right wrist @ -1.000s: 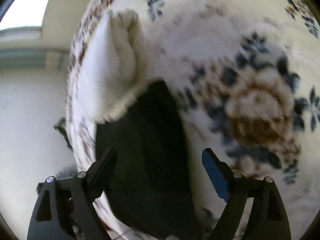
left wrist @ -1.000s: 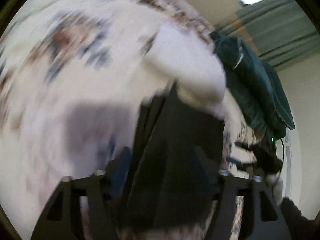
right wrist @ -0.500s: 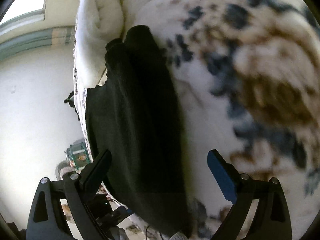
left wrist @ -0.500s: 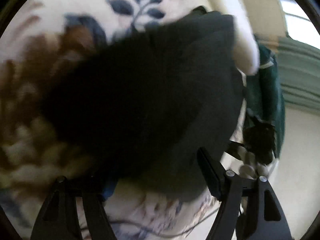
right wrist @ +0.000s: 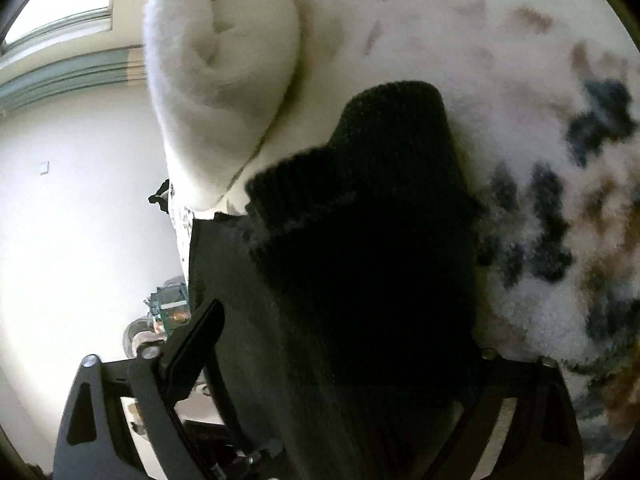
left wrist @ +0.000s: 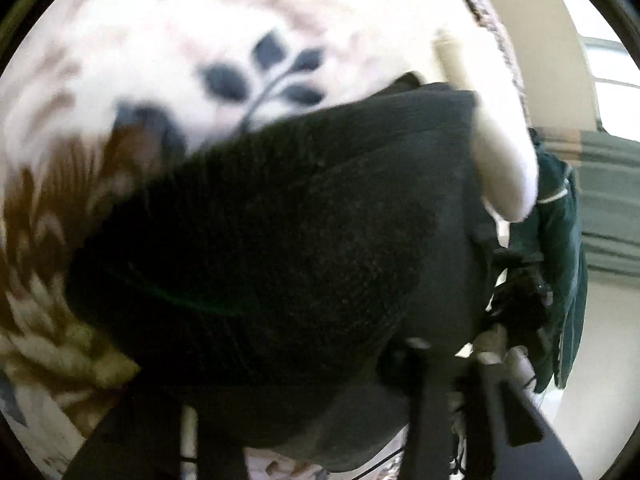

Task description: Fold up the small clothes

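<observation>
Both wrist cameras look steeply down from very close at a dark garment point(left wrist: 280, 248) on a floral blanket point(left wrist: 168, 40). The 2 views share the garment point(right wrist: 360, 240), the blanket point(right wrist: 520, 60) and a rolled white cloth point(right wrist: 216, 80), which sits at right in the left view point(left wrist: 504, 168), upper left in the right.

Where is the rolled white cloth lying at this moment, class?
In the right wrist view the rolled white cloth lies at upper left on the floral blanket, just beyond the dark garment; the left wrist view shows it at upper right, past that garment's far edge.
</observation>
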Demonstrator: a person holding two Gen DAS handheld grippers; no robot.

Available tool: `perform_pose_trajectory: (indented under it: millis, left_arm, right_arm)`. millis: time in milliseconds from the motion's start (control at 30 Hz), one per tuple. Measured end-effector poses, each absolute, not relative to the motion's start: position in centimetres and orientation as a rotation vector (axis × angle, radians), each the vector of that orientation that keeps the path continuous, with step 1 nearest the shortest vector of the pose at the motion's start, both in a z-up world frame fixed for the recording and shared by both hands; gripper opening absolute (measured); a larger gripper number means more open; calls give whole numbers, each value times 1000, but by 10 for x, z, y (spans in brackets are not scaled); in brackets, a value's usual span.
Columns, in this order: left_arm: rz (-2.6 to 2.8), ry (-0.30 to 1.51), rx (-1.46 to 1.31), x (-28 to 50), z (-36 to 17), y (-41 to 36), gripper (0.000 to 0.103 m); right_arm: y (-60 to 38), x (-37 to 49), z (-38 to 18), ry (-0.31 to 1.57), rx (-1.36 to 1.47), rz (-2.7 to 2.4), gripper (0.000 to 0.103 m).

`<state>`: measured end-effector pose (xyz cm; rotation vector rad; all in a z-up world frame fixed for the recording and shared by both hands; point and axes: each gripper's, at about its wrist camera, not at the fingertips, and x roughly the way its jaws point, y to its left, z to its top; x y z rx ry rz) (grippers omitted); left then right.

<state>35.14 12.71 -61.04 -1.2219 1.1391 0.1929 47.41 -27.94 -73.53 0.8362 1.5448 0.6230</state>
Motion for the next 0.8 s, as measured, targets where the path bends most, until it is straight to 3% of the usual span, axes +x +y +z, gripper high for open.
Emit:
perform_pose_trajectory:
  millis: [33,133,333,433,567,667,733,800]
  left_arm:
    - [177,1131,-1197,354,-604,129,29]
    - [125,1123,-1134,360,-593,136,26]
    - [-14,1138,-966,381,-551,165,24]
    - [-121,1168,-882,388,-527,190,24]
    - [-296,1301,-834,401,-540,199,26]
    - [-342,1456,-780,403,-585,196,37]
    - [-328,1491,-777,403,-614,198,38]
    - [-328,1468,-865,401,-628,205,53]
  right_arm:
    - [-284,468,-737,1548,816,575,36]
    - [-300,450,-740,1512,908,522,26]
    - [-311,397,-718,1447,1054,414,19]
    - [-319,332,-699,1439,1147,361,18]
    - [-322,228,-676,1443,1248,266,17]
    - [-313,155,-672,1483,1266,180,16]
    - [-300,124,-685,1525,1265,149,17]
    - [-298,114,-699,1542,1262,96,21]
